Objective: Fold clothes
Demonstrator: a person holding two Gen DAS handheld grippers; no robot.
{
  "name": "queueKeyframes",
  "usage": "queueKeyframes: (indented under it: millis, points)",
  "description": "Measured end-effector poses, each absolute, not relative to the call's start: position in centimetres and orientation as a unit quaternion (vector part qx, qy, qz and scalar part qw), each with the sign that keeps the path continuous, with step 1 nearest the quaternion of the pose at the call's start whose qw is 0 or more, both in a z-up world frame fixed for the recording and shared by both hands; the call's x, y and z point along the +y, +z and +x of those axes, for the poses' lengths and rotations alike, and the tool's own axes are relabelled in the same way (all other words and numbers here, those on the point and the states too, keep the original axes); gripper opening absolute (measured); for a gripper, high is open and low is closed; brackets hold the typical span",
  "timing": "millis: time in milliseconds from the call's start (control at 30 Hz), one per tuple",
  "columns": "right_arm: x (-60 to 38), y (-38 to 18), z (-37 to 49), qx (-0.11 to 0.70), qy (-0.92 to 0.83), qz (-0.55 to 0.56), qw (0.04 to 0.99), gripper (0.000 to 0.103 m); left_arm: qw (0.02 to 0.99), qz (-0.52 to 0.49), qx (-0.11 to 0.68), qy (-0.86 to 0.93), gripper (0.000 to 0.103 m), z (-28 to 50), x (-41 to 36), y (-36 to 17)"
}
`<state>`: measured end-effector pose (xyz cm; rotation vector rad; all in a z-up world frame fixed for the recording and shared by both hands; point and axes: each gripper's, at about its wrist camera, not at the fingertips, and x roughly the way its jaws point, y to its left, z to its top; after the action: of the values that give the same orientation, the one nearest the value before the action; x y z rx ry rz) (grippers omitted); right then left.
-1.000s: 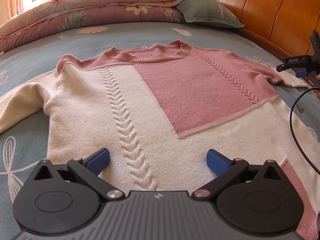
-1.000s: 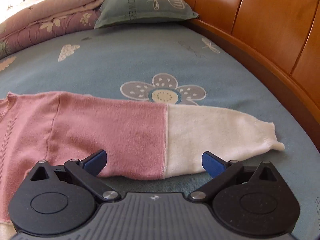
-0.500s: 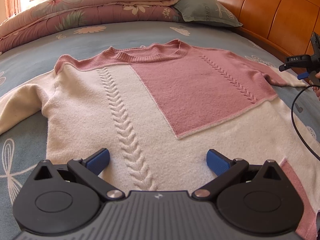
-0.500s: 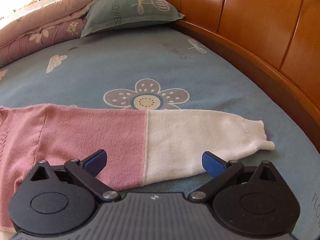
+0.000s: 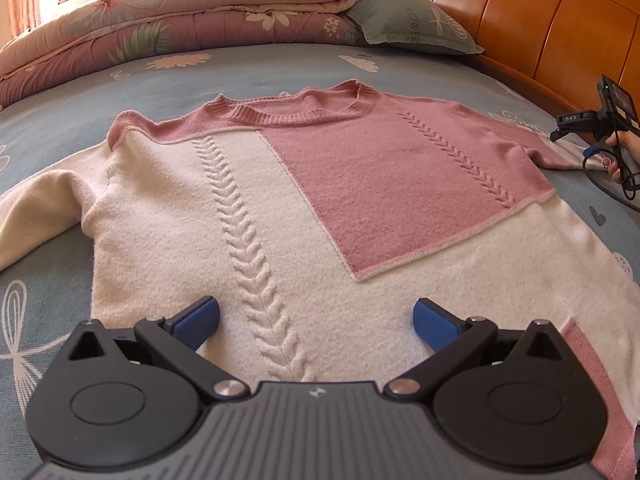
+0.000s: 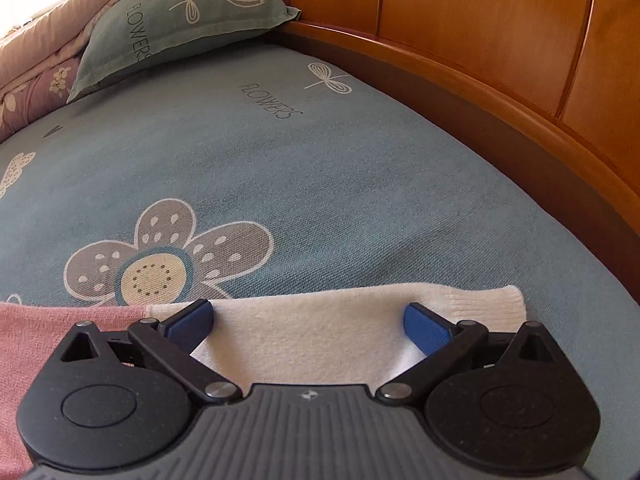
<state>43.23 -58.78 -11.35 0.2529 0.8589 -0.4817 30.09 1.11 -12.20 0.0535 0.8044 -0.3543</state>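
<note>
Left hand-held gripper (image 5: 316, 322) gapes over sweater (image 5: 280, 216); right hand-held gripper (image 6: 308, 326), apart, shows cuff (image 6: 508, 304).

The left wrist view looks low along its spread fingers (image 5: 198, 318) up the sweater (image 5: 280, 216) toward the collar. The right wrist view sits closer, its fingers (image 6: 192, 322) straddling the white sleeve cuff (image 6: 320, 332), facing the pillow (image 6: 176, 16). Both share that pillow (image 5: 408, 24).

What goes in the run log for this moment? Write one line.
sweater flat, unfolded | left tongs open over hem | right tongs open over white cuff
</note>
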Motion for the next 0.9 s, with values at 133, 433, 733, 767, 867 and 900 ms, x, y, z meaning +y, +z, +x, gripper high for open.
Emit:
queueKeyframes:
  millis: [133, 433, 733, 767, 867, 900]
  points:
    - [-58.0, -9.2, 40.7, 0.385, -0.176, 0.154, 0.893, 0.103, 0.904, 0.019, 0.390, -0.173, 0.102, 30.1, 1.3, -12.2]
    - [-61.5, -11.2, 41.2, 0.407, -0.240, 0.149, 0.869, 0.103, 0.907, 0.027, 0.383, -0.173, 0.102, 30.2, 1.1, -12.4]
    - [-44.5, -8.0, 42.7, 0.436, -0.010, 0.050, 0.898, 0.103, 0.904, 0.021, 0.391, -0.172, 0.102, 30.0, 1.2, -12.1]
    - [-42.5, -8.1, 42.7, 0.440, 0.011, 0.040, 0.897, 0.103, 0.904, 0.021, 0.392, -0.172, 0.102, 30.0, 1.2, -12.1]
    - [-38.2, -8.3, 41.9, 0.434, 0.074, 0.026, 0.898, 0.103, 0.903, 0.020, 0.394, -0.172, 0.102, 29.9, 1.3, -12.0]
    - [-37.3, -8.6, 41.7, 0.438, 0.081, 0.010, 0.895, 0.103, 0.903, 0.020, 0.394, -0.172, 0.102, 29.8, 1.3, -12.0]
